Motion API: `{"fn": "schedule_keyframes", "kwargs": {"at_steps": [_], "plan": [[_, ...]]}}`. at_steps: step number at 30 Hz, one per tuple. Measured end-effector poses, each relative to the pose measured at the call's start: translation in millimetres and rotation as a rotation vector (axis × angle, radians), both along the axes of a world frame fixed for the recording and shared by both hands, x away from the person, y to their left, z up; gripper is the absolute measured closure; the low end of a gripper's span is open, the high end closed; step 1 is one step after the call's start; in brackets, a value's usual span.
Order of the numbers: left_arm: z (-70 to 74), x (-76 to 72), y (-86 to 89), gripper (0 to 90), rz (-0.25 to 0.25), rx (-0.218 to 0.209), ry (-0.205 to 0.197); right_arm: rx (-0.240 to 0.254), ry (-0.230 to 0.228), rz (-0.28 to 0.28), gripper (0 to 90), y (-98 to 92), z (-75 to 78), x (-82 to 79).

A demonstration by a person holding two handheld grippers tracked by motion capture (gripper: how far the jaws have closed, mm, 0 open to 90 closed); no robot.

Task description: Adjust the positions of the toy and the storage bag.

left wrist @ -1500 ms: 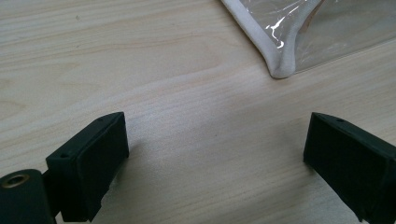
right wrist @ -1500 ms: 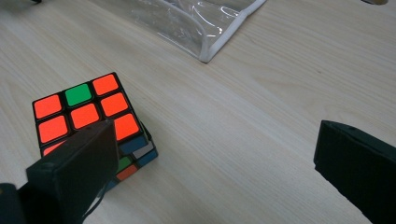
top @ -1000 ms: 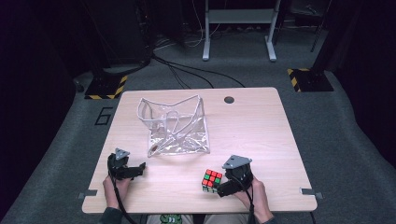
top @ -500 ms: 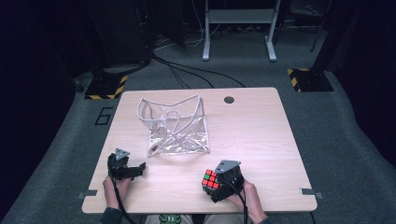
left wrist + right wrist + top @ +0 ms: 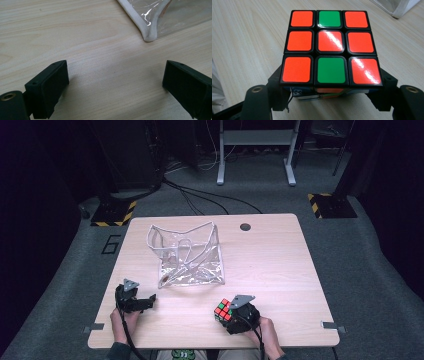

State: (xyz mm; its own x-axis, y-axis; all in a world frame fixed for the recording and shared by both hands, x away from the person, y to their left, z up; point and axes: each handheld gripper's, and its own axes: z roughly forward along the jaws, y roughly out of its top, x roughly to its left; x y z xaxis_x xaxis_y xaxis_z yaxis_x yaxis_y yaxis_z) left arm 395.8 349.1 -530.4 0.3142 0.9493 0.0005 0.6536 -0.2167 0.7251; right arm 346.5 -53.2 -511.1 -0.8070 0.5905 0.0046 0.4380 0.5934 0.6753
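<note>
Two tongs work at the near edge of the pale wooden table, and going from left to right the empty one comes first. The left tongs rest low over the wood with their jaws spread wide and nothing between them; in the left gripper view the black, finely ribbed pads frame bare grain, and a white-piped corner of the clear plastic bag lies just ahead of them. That bag sits toward the middle-left of the table, a soft, glossy pouch of see-through film with white edging and looped handles, slumped but with its mouth gaping upward.

Further right, the right tongs are clamped on the puzzle cube, which is held near the front edge, well apart from the bag. In the right gripper view the cube is a hard, square-cornered block with shiny stickers on a black frame: mostly orange on the facing side, with two green tiles in the middle column. The jaws pinch it from either side at its base.

By my reading, the step in hand is the carry: the cube is gripped and seems bound for the bag. The next move would call for the left tongs to pinch the bag's rim and steady its floppy opening, while the right brings the cube over and lowers it in.
</note>
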Motion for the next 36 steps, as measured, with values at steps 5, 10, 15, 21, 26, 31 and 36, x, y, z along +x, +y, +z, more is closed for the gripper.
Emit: {"fn": "schedule_keyframes", "kwargs": {"at_steps": [5, 10, 15, 21, 26, 31, 36], "plan": [[0.0, 0.0, 0.0, 6.4, 0.000, 0.000, 0.000, 0.010, -0.020, -0.007, 33.1, -0.5, -0.4, -1.2], [-0.3, 0.1, 0.0, 6.4, 0.000, -0.002, -0.003, 0.011, -0.019, -0.030, 33.1, -3.2, -0.6, -0.7], [-0.6, 0.2, -0.5, 6.4, 0.005, -0.009, -0.007, 0.022, -0.044, -0.046, 33.1, -9.1, 4.3, -3.0], [-0.6, 0.2, -0.5, 6.4, 0.005, -0.008, -0.007, 0.050, -0.080, -0.104, 33.1, -24.0, 14.3, -3.2], [-0.6, 0.1, -0.5, 6.4, 0.004, -0.008, -0.006, 0.080, -0.103, -0.168, 33.1, -39.1, 21.1, -1.0], [-0.3, 0.1, 0.0, 6.4, 0.000, -0.002, -0.003, 0.082, -0.125, -0.226, 33.1, -49.8, 25.8, 1.1], [-0.3, 0.1, 0.0, 6.4, 0.000, -0.002, -0.003, 0.074, -0.185, -0.292, 33.1, -57.1, 30.0, 3.6]]}}
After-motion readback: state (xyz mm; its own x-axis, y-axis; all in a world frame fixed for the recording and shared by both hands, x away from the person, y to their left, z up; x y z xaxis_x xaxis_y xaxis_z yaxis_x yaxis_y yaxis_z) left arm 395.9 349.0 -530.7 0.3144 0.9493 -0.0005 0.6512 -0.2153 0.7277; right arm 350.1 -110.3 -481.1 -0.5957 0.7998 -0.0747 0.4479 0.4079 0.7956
